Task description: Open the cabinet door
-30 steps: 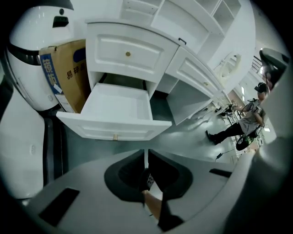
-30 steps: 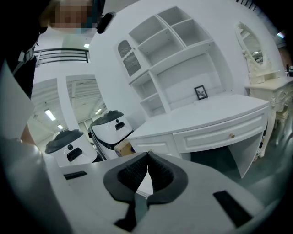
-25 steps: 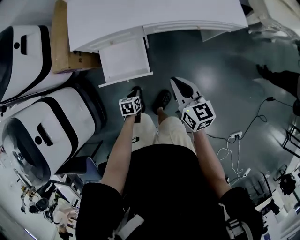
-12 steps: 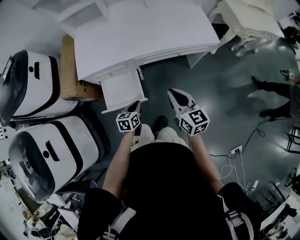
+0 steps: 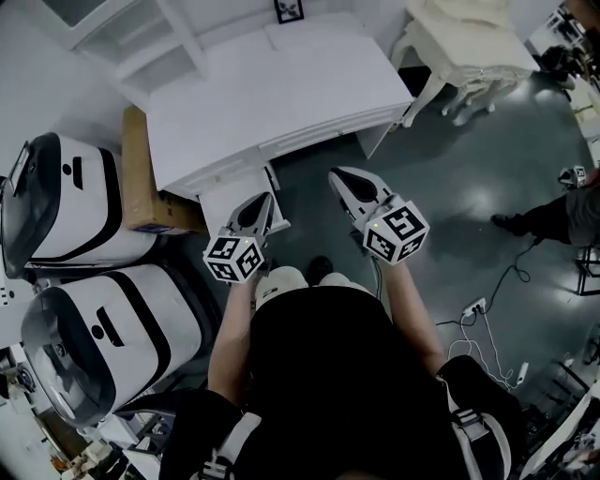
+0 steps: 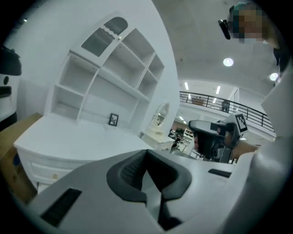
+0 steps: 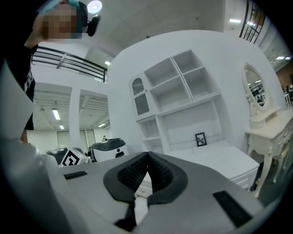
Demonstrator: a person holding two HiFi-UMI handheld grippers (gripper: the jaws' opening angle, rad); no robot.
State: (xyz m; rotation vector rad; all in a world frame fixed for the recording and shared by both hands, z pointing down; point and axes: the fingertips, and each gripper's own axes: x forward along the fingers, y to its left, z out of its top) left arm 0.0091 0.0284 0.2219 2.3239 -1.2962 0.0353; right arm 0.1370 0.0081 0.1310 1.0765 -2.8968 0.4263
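The cabinet (image 5: 281, 94) is all white. Left of it, the cardboard box (image 5: 141, 178) is brown and the machines (image 5: 66, 202) are white with black bands. Right of it, the floor (image 5: 450, 178) is dark grey-green. In front of it, the left gripper (image 5: 260, 200) and right gripper (image 5: 341, 175) carry cubes with black-and-white squares.

Quick tally as we go. We've got two grippers up: the left gripper (image 5: 261, 199) and the right gripper (image 5: 342, 176). One marker cube apiece makes two, the left cube (image 5: 232, 258) and the right cube (image 5: 396, 230). We count two big white-and-black machines, the upper machine (image 5: 56, 202) and the lower machine (image 5: 103, 328). One cardboard box (image 5: 141, 178). One white cabinet (image 5: 272, 94), one framed picture (image 5: 289, 9). One dressing table (image 5: 464, 37), one oval mirror (image 7: 254, 89). One power strip (image 5: 475, 305).
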